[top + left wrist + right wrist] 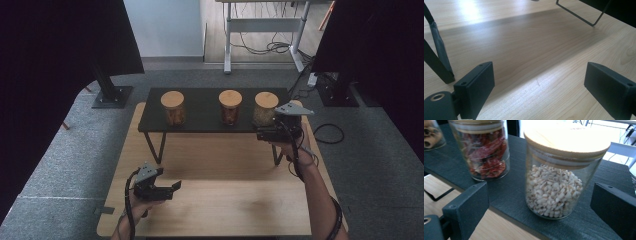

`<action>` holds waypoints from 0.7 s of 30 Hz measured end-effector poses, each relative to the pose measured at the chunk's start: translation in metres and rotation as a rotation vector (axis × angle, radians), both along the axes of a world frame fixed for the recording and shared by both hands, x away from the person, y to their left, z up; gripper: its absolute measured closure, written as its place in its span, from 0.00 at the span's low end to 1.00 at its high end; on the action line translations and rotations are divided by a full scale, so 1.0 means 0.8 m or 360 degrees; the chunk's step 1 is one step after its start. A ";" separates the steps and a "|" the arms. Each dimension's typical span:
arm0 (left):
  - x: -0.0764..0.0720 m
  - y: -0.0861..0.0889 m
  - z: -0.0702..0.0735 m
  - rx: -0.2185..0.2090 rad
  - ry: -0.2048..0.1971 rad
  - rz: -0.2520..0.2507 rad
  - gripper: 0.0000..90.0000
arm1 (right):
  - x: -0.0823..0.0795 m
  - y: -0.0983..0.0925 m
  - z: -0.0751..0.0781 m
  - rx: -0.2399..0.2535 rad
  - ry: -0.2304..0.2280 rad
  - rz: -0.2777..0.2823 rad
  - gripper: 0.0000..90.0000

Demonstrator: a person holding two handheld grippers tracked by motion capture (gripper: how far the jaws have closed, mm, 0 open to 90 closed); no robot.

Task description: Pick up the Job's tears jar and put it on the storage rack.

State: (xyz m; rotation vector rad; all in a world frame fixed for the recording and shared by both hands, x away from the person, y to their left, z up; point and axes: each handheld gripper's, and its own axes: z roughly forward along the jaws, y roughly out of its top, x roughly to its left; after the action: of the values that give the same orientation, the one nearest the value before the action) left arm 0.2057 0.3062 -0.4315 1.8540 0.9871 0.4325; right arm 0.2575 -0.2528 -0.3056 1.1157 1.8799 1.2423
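Note:
Three glass jars with wooden lids stand in a row on a low black shelf (pixel 200 114). The left jar (pixel 172 108) holds brown rolls, the middle jar (pixel 230 107) red dried pieces, the right jar (pixel 265 107) pale grains. My right gripper (pixel 267 128) is at the shelf's front right, level with the grain jar. In the right gripper view its jaws (pixel 539 191) stand wide on either side of the grain jar (pixel 554 190), with the pads clear of the glass. My left gripper (pixel 172 189) hovers open and holding nothing over the wooden table (pixel 524 50).
The red-filled jar (pixel 486 155) stands close to the left of the grain jar, and the roll jar (pixel 431 135) is at the far left. The shelf's thin metal legs (pixel 584 20) rest on the table. Grey carpet and black stands surround the table.

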 end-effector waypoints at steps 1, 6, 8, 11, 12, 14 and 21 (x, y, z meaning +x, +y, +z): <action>0.000 0.000 0.000 0.0000 -0.0001 -0.0002 0.10 | -0.003 0.000 -0.001 -0.0005 -0.0006 -0.0001 0.02; 0.000 0.000 0.000 -0.0001 -0.0002 -0.0003 0.10 | -0.012 -0.001 -0.003 -0.0006 -0.0015 0.0005 0.02; -0.001 0.000 0.000 -0.0001 -0.0003 -0.0002 0.10 | -0.014 -0.002 -0.005 -0.0005 -0.0013 0.0007 0.02; -0.002 0.001 0.000 -0.0003 -0.0008 0.0000 0.10 | -0.020 -0.004 -0.008 0.0004 -0.0022 0.0017 0.02; -0.002 0.001 0.000 -0.0003 -0.0007 0.0001 0.10 | -0.021 -0.004 -0.010 0.0005 -0.0025 0.0019 0.02; -0.001 0.001 0.000 -0.0001 -0.0004 0.0001 0.10 | -0.024 -0.005 -0.013 0.0011 -0.0027 0.0023 0.02; -0.001 0.000 0.000 0.0011 -0.0004 -0.0006 0.10 | -0.038 -0.008 -0.024 0.0027 -0.0035 0.0045 0.02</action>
State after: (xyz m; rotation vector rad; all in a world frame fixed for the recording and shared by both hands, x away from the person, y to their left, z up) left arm 0.2048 0.3062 -0.4312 1.8606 0.9812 0.4364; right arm 0.2274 -0.2592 -0.3248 1.0837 1.8780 1.2833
